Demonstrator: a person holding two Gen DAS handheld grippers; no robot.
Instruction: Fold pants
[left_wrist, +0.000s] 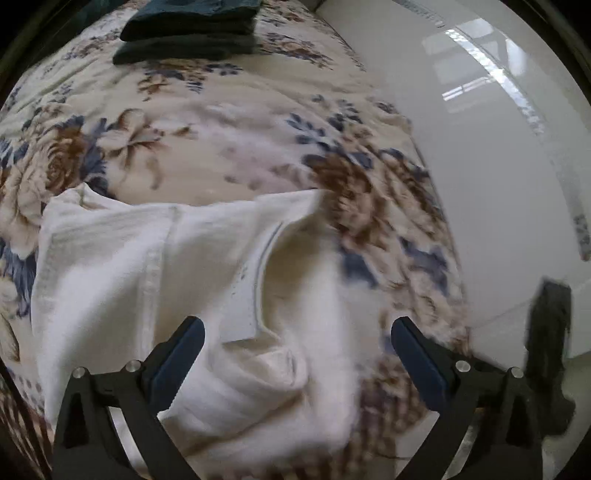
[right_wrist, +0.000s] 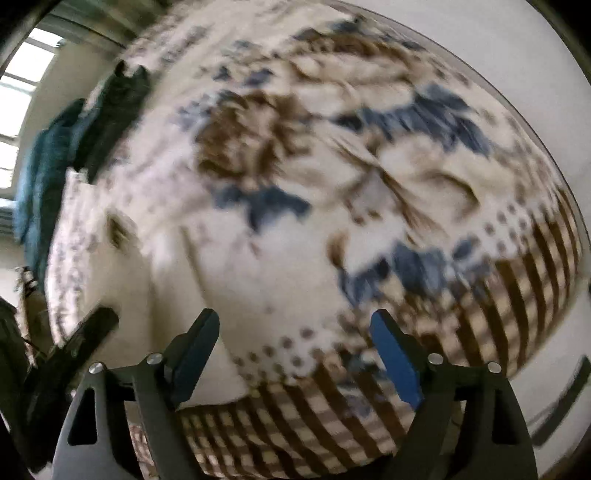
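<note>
White pants (left_wrist: 155, 280) lie crumpled on the floral bedspread (left_wrist: 221, 140), waistband and a pocket seam toward me. My left gripper (left_wrist: 297, 328) is open just above the pants, its fingers on either side of the pocket area, holding nothing. In the blurred right wrist view the white pants (right_wrist: 147, 295) show at lower left. My right gripper (right_wrist: 293, 325) is open and empty above the bedspread (right_wrist: 332, 147), to the right of the pants. The other gripper (right_wrist: 92, 332) shows at the left edge.
A stack of folded dark garments (left_wrist: 192, 29) sits at the far end of the bed, also in the right wrist view (right_wrist: 110, 110). The bed edge and glossy white floor (left_wrist: 480, 147) lie to the right. A blue cloth (right_wrist: 40, 177) hangs at left.
</note>
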